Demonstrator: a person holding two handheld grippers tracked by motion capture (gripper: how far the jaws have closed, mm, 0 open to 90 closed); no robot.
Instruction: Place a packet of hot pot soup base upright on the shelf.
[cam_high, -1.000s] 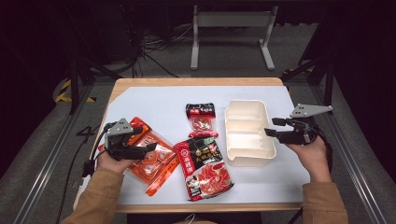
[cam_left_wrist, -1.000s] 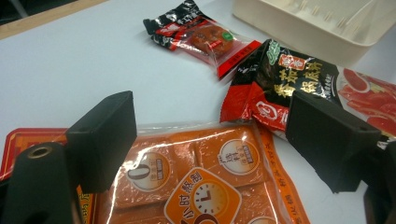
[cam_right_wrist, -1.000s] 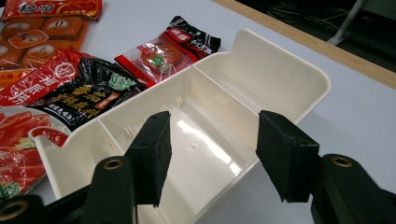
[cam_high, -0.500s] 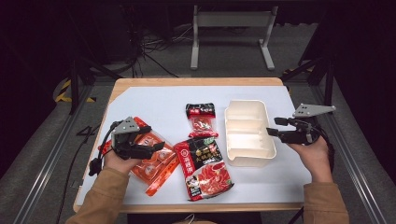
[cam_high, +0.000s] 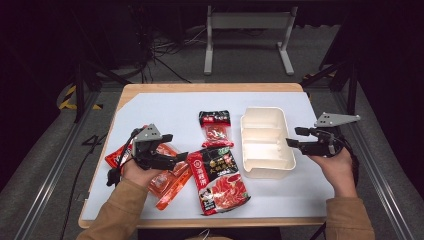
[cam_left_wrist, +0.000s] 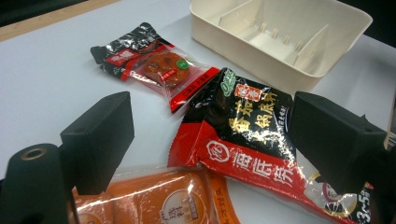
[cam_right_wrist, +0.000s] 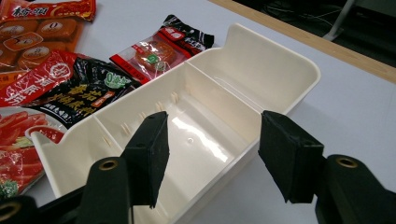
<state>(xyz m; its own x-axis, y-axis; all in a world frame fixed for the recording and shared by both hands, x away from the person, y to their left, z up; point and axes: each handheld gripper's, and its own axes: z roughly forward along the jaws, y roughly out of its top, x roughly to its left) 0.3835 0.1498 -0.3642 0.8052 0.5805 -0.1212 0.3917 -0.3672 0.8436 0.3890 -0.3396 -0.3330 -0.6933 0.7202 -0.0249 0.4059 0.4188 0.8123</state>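
A cream divided tray (cam_high: 262, 146) stands empty on the white table cover. Left of it lie a small black-and-red snack packet (cam_high: 215, 127), a large red-and-black hotpot packet (cam_high: 221, 180) and orange packets (cam_high: 167, 184). My left gripper (cam_high: 176, 148) hovers over the orange packets, open, pointing at the large packet's top corner (cam_left_wrist: 243, 126), which shows between the jaws untouched. My right gripper (cam_high: 295, 136) is open at the tray's right side. In the right gripper view its jaws (cam_right_wrist: 212, 123) straddle the tray's near wall (cam_right_wrist: 219, 144) without pressing it.
The table's wooden edge (cam_high: 210, 87) runs along the far side. A metal stand (cam_high: 247, 30) and cables lie on the floor beyond. Dark rails flank the table. White cover (cam_high: 165, 110) lies bare behind the packets.
My left gripper has moved right across the orange packets toward the large packet. The right gripper has stayed beside the tray.
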